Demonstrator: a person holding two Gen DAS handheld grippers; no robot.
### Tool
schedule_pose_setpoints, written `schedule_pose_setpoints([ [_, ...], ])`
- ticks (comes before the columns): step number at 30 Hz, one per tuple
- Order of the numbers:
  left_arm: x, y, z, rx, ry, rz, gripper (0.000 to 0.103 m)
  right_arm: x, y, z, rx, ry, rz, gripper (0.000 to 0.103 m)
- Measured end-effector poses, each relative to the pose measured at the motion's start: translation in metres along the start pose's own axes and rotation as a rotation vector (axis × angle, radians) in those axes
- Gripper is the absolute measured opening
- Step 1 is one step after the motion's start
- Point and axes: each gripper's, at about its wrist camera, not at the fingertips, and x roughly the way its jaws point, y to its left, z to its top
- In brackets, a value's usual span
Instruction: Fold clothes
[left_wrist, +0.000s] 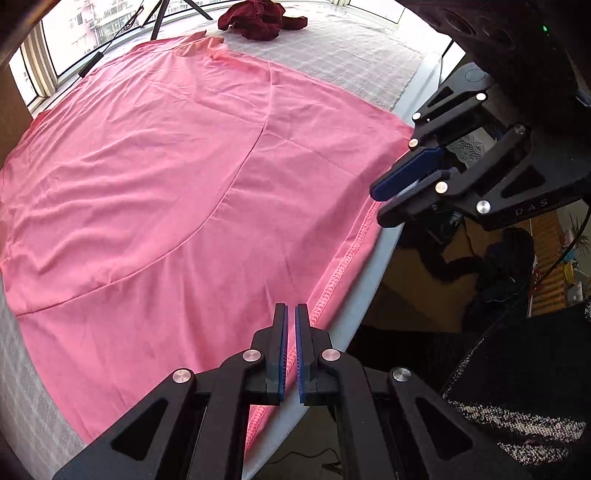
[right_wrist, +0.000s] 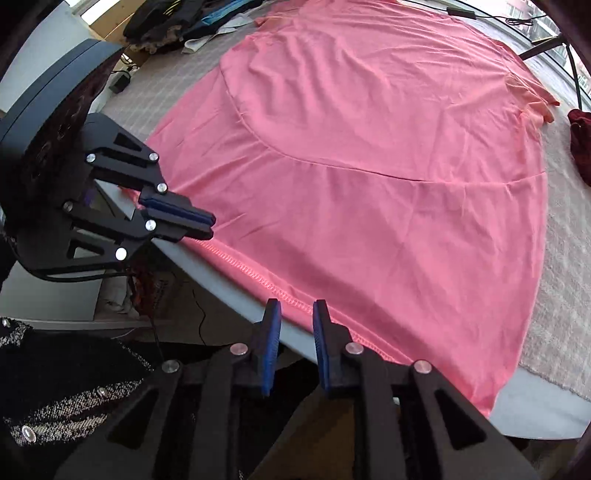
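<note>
Left wrist: closed, empty left hand-held gripper (left_wrist: 291, 314) just above pink garment's (left_wrist: 166, 177) hem.

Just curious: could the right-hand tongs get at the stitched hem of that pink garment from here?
Probably yes. The right tongs hover just over the stitched hem of the pink garment at the table edge, slightly open, with nothing between.
</note>
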Motion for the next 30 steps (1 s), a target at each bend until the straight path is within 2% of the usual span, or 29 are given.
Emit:
schedule_pose_setpoints([
  [1,0.005,-0.002,0.003,0.013,0.01,-0.002,0.003,0.006,-0.003,0.004,0.005,0.002,-0.027,0.005],
  [3,0.01,-0.005,0.004,0.029,0.027,-0.012,0.003,0.02,0.002,0.005,-0.017,0.041,-0.078,0.005],
  [4,0.012,-0.007,0.004,0.036,0.034,-0.017,0.003,0.022,0.003,0.001,-0.021,0.058,-0.068,0.005],
  [7,0.012,-0.016,-0.008,0.031,0.083,-0.113,0.003,0.024,0.009,-0.011,-0.029,0.106,-0.032,0.004],
  [9,0.009,-0.028,-0.022,0.055,0.126,-0.172,0.004,0.022,0.015,-0.029,-0.052,0.171,0.013,0.004],
  [10,0.006,-0.034,-0.029,0.07,0.127,-0.17,0.004,0.02,0.018,-0.038,-0.064,0.195,0.024,0.004],
  [12,0.0,-0.034,-0.035,0.048,0.12,-0.174,0.004,0.008,0.015,-0.045,-0.051,0.171,0.018,0.005],
  [14,-0.004,-0.03,-0.029,0.028,0.083,-0.141,0.004,-0.002,0.008,-0.042,-0.036,0.122,0.002,0.005],
  [15,-0.004,-0.027,-0.023,0.015,0.065,-0.122,0.004,-0.006,0.004,-0.038,-0.031,0.094,-0.014,0.009],
  [18,-0.001,-0.024,-0.004,0.014,0.03,-0.076,0.011,0.001,0.001,-0.024,-0.068,0.075,-0.084,0.033],
  [19,0.0,-0.024,0.002,0.022,0.022,-0.063,0.015,0.004,0.0,-0.019,-0.092,0.088,-0.097,0.035],
  [23,0.016,-0.029,0.004,0.078,0.074,-0.004,0.017,0.018,-0.001,-0.012,-0.138,0.134,-0.119,0.035],
  [24,0.021,-0.029,0.003,0.084,0.089,0.004,0.017,0.018,0.0,-0.012,-0.145,0.121,-0.119,0.035],
  [28,0.021,-0.032,-0.002,0.096,0.071,0.009,0.016,0.017,0.001,-0.01,-0.141,0.11,-0.121,0.034],
  [29,0.021,-0.033,-0.003,0.096,0.065,0.013,0.015,0.017,0.002,-0.01,-0.151,0.109,-0.129,0.033],
  [30,0.02,-0.031,-0.004,0.087,0.062,0.009,0.006,0.017,0.003,-0.01,-0.16,0.107,-0.137,0.021],
])
